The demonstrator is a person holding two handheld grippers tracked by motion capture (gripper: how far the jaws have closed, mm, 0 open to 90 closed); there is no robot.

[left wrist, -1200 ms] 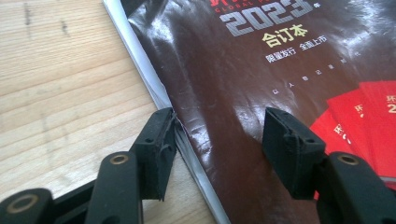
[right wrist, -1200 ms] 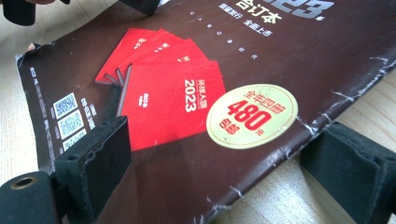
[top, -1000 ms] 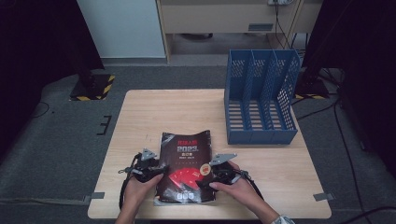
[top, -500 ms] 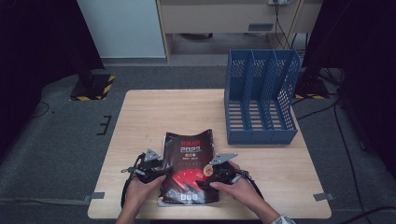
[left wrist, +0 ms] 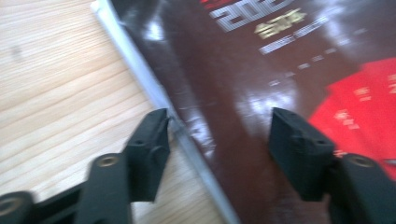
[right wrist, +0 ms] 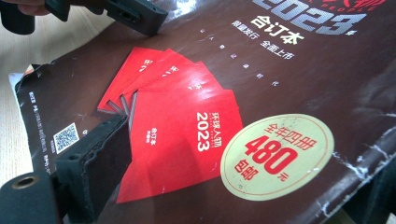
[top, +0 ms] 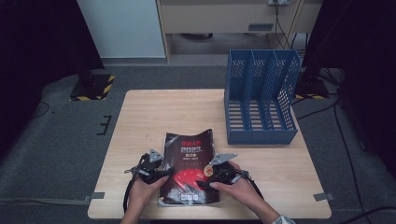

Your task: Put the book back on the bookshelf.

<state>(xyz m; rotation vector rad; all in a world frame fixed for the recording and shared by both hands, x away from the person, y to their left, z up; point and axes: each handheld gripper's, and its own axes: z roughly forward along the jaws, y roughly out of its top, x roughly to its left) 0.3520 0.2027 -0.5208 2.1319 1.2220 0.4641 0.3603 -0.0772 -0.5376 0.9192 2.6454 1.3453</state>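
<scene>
Since a second ago the magazine [top: 189,168] has slid a little toward the person's edge of the table; both hands sit about where they were. Left gripper's jaws have just been opening, with the magazine's spine edge between them.

Table [top: 187,109]: light wood, mostly bare on its far-left part.

File rack [top: 259,105]: blue, three slots, perforated sides, standing on the far right of the table, well apart from the magazine.

Magazine: dark brown glossy cover, red booklets fanned out on it, a pale round price sticker [right wrist: 277,162] and "2023" in silver print. It lies at the near edge of the table, centre, between the two hands. Far end bows up slightly; near corner looks creased in the right gripper view.

Left gripper [top: 150,167]: at the magazine's left edge. Left gripper view shows the jaws spread, one over bare wood right beside the spine [left wrist: 187,140], the other over the cover. Pads are not pressing on it, so released.

Right gripper [top: 215,171]: on the magazine's right side, over the red artwork. Right gripper view shows one jaw low on the cover, the other cut off at the frame corner; can't tell if it's clamped or loose.
</scene>
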